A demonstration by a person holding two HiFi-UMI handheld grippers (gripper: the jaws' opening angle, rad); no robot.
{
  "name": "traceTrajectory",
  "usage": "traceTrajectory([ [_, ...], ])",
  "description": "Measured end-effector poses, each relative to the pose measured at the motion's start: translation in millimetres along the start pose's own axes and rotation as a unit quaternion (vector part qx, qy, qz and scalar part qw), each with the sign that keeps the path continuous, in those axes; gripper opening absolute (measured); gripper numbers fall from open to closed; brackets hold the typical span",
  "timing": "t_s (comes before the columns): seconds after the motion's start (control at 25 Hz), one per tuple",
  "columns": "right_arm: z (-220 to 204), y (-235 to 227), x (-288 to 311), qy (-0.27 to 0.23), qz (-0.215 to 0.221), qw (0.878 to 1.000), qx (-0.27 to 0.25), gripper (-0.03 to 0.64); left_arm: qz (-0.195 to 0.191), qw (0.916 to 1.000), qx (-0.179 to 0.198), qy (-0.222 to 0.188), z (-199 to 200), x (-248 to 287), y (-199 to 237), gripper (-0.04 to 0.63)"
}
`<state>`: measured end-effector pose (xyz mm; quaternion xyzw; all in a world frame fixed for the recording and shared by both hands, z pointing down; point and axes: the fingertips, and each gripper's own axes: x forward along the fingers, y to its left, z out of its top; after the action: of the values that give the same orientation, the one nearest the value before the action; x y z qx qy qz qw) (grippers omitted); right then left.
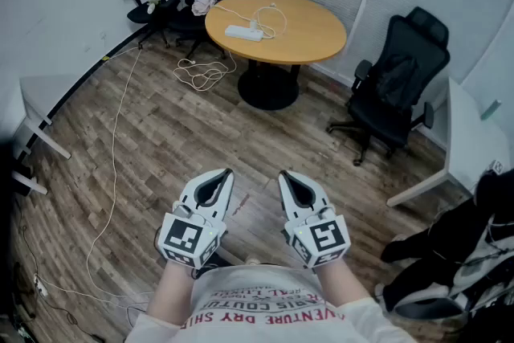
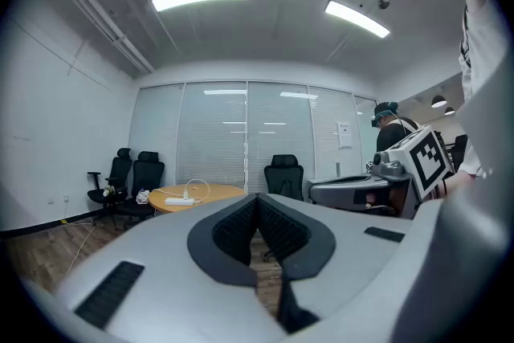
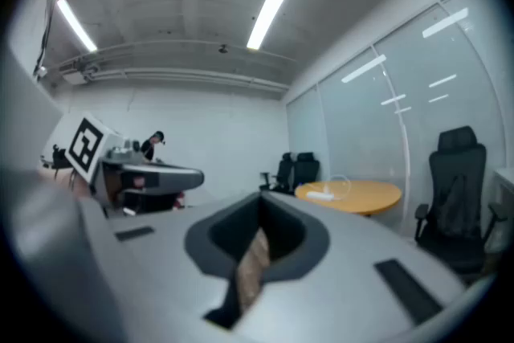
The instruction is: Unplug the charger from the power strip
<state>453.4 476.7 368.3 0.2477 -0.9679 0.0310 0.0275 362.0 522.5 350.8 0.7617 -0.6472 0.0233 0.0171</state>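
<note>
A smooth, light wood-topped table (image 1: 309,32) carries a white plastic power strip (image 1: 243,33), above a matt, grey-brown wood-grain plank floor (image 1: 161,140).

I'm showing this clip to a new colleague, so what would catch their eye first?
Probably the round wooden table at the room's far side, with a white power strip lying on it. In the foreground, the left gripper and right gripper are held side by side, both shut and empty.
</note>
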Motion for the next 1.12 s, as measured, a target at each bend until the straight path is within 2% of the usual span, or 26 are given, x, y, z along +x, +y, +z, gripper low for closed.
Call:
traceTrajectory([
  [0.36,-6,8,8,0.011,0.005,1.0,0.007,0.028,0.002,1.0,0.0,0.01,-6,-5,8,0.032],
  [0.64,-19,19,23,0.028,0.016,0.999,0.013,0.028,0.006,0.9995,-0.016,0.025,-22,-10,22,0.032],
  [0.92,-32,24,66,0.054,0.008,0.998,0.026,0.028,0.014,0.9984,-0.035,0.043,-34,-5,68,0.032],
  [1.12,-28,31,117,0.06,-0.007,0.998,0.032,0.028,0.0,0.9987,-0.033,0.039,-31,7,121,0.032],
])
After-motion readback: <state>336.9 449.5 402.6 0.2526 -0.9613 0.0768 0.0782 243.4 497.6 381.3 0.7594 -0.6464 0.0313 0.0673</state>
